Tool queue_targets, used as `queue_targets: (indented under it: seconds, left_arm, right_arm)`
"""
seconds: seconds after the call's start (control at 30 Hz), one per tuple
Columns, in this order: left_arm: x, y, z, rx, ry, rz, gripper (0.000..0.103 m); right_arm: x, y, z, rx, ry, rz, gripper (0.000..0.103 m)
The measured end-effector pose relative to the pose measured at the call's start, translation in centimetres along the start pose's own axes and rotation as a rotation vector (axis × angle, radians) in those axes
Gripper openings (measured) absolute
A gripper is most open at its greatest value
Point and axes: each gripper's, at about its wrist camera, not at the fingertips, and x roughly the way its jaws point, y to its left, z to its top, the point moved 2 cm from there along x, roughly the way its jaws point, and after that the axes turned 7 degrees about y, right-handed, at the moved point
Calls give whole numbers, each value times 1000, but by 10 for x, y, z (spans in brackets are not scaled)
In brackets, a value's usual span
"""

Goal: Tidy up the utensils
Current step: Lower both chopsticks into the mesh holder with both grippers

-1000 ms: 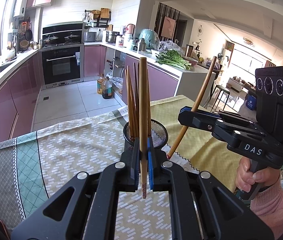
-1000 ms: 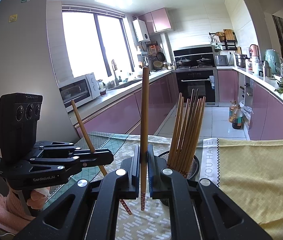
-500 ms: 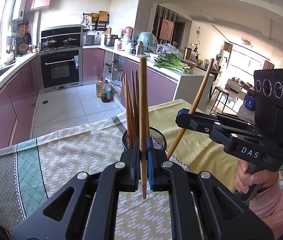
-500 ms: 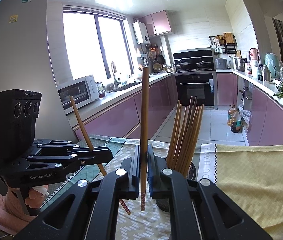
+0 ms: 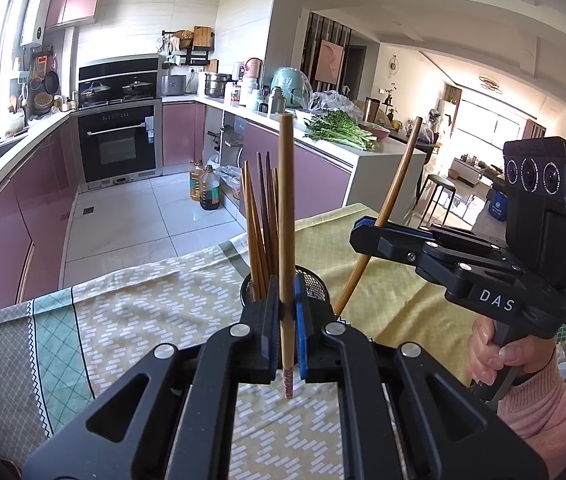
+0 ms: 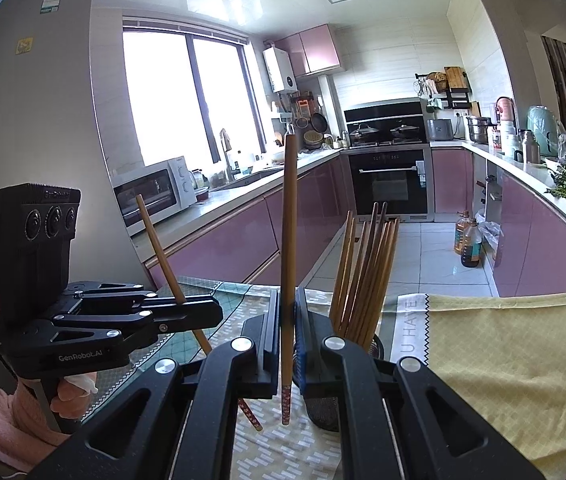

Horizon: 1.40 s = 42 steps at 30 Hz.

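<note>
My left gripper is shut on a wooden chopstick that stands upright between its pads, patterned end down. Just behind it stands a black mesh holder with several chopsticks. My right gripper is shut on a second upright chopstick, with the mesh holder and its chopsticks close on its right. Each view shows the other gripper too: the right gripper with its slanted chopstick, and the left gripper with its slanted chopstick.
A patterned green and yellow tablecloth covers the table; its far edge drops to the tiled kitchen floor. Pink cabinets, an oven and oil bottles lie beyond. A person's hand in a pink sleeve grips the right handle.
Both grippers stay shut on their chopsticks. The left wrist view has shifted slightly, so the holder sits a little lower in it; the right gripper has held still.
</note>
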Motion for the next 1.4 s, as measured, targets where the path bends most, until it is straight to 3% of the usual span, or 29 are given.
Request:
queue_targets:
  seconds: [1.4]
  left_arm:
    - [-25, -17, 51, 42, -88, -21, 7]
  right_arm:
    - [-3, -9, 42, 1, -52, 4, 6]
